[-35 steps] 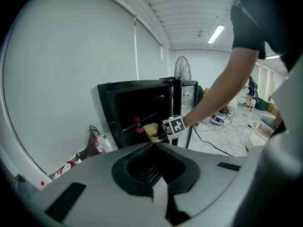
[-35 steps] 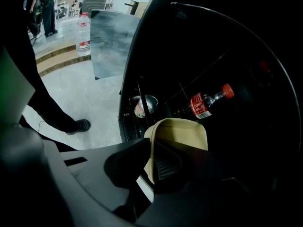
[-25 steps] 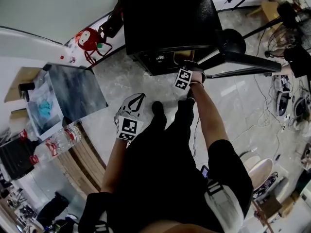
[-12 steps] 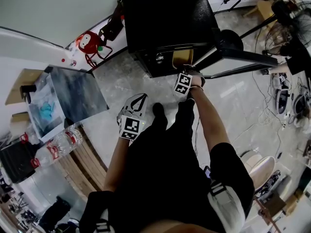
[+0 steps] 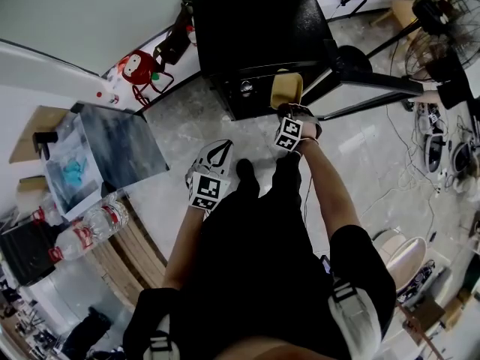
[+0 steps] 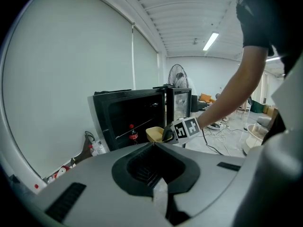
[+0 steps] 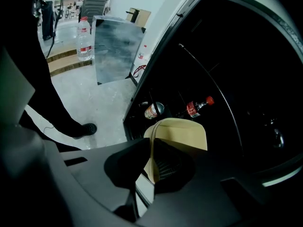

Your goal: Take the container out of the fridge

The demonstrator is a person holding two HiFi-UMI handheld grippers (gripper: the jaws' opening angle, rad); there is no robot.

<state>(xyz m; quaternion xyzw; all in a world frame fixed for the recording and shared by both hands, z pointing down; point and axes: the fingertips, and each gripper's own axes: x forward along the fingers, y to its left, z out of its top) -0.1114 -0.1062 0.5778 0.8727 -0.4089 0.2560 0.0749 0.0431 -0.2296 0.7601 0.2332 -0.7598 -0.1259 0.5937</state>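
The black fridge (image 5: 255,21) stands open on the floor, its door (image 5: 367,81) swung to the right. My right gripper (image 5: 294,122) is shut on the rim of a pale yellow container (image 5: 286,90), held just outside the fridge's mouth. In the right gripper view the container (image 7: 182,131) sits tilted between the jaws of the right gripper (image 7: 151,148), with a cola bottle (image 7: 196,108) and a can (image 7: 154,110) still inside. My left gripper (image 5: 214,163) hangs shut and empty above the floor, left of the fridge. The left gripper view shows the fridge (image 6: 128,115) and the container (image 6: 155,134).
A grey-fronted box (image 5: 120,141) stands at the left, with water bottles (image 5: 90,227) on a wooden step (image 5: 139,253). A red toy (image 5: 139,66) lies by the wall. A fan (image 5: 435,43) and cables (image 5: 435,148) are at the right.
The right gripper has drawn the yellow container back out of the fridge opening toward me, so more of it shows. The left gripper has hardly moved.
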